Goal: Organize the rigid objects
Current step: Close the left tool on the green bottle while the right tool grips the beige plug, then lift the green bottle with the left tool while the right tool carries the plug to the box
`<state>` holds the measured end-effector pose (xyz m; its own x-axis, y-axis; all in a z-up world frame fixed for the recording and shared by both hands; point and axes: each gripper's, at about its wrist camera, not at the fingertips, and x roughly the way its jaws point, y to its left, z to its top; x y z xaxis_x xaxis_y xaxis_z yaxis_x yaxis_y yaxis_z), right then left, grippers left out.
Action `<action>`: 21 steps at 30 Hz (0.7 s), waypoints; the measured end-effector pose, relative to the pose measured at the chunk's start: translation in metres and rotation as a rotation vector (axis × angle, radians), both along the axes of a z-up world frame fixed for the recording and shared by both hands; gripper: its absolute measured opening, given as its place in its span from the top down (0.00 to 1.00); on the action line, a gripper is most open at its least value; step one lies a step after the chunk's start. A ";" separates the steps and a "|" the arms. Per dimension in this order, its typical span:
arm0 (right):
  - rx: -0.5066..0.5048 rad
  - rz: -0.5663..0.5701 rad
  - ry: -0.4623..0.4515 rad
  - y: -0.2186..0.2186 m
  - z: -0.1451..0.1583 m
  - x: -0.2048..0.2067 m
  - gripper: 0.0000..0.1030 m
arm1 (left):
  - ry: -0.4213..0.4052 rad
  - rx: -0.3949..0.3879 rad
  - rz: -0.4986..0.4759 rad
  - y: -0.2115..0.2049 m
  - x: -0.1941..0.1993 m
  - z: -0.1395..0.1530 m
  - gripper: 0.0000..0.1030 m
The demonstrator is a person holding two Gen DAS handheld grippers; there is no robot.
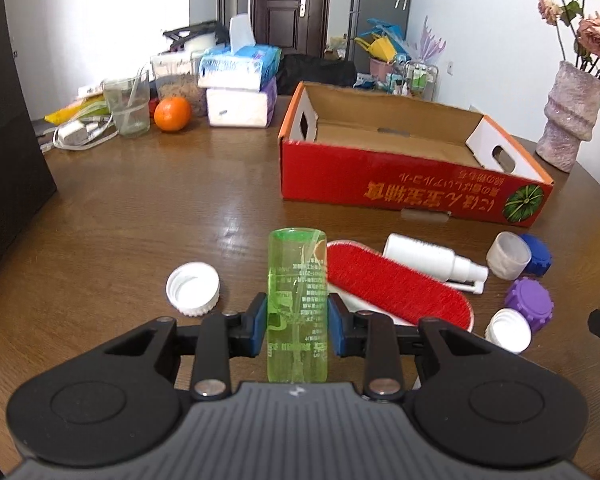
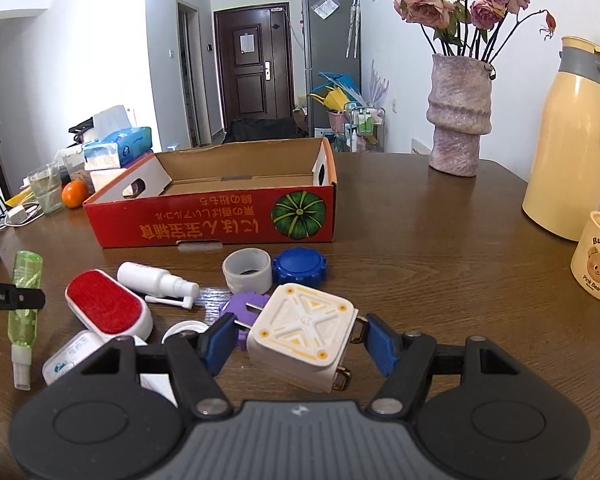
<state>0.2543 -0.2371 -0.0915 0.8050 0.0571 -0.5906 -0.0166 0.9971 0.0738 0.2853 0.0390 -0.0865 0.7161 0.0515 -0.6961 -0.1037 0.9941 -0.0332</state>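
My left gripper (image 1: 298, 324) is shut on a clear green spray bottle (image 1: 297, 300), held upright above the wooden table; the same bottle (image 2: 25, 280) shows at the far left of the right wrist view. My right gripper (image 2: 300, 340) is shut on a white square plug block (image 2: 300, 332) with yellow markings, its pads pressing on the metal prongs at each side. An open red cardboard box (image 1: 400, 184) (image 2: 220, 220) stands behind. Between it and the grippers lie a red lint brush (image 1: 396, 284), a white spray bottle (image 1: 432, 260), and blue (image 2: 300, 266), purple (image 1: 528, 300) and white (image 1: 193, 288) caps.
A pale ring-shaped cap (image 2: 247, 270) and a small white case (image 2: 70, 356) lie among the clutter. A vase with flowers (image 2: 458, 112), a cream thermos (image 2: 572, 140) and a bear mug (image 2: 598, 260) stand at right. An orange (image 1: 172, 114), a glass cup (image 1: 128, 106) and tissue packs (image 1: 240, 84) stand at the back left.
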 end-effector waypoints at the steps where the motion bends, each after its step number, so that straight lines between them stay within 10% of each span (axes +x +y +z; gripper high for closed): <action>1: 0.001 -0.001 0.003 0.000 -0.001 0.000 0.34 | 0.013 -0.003 0.004 0.002 0.001 -0.004 0.69; 14: 0.001 -0.002 0.020 0.001 -0.005 0.000 0.34 | 0.076 0.032 0.023 0.004 0.003 -0.032 0.59; 21: 0.001 -0.002 0.020 0.003 -0.004 0.000 0.34 | 0.067 0.044 -0.002 0.000 0.001 -0.029 0.70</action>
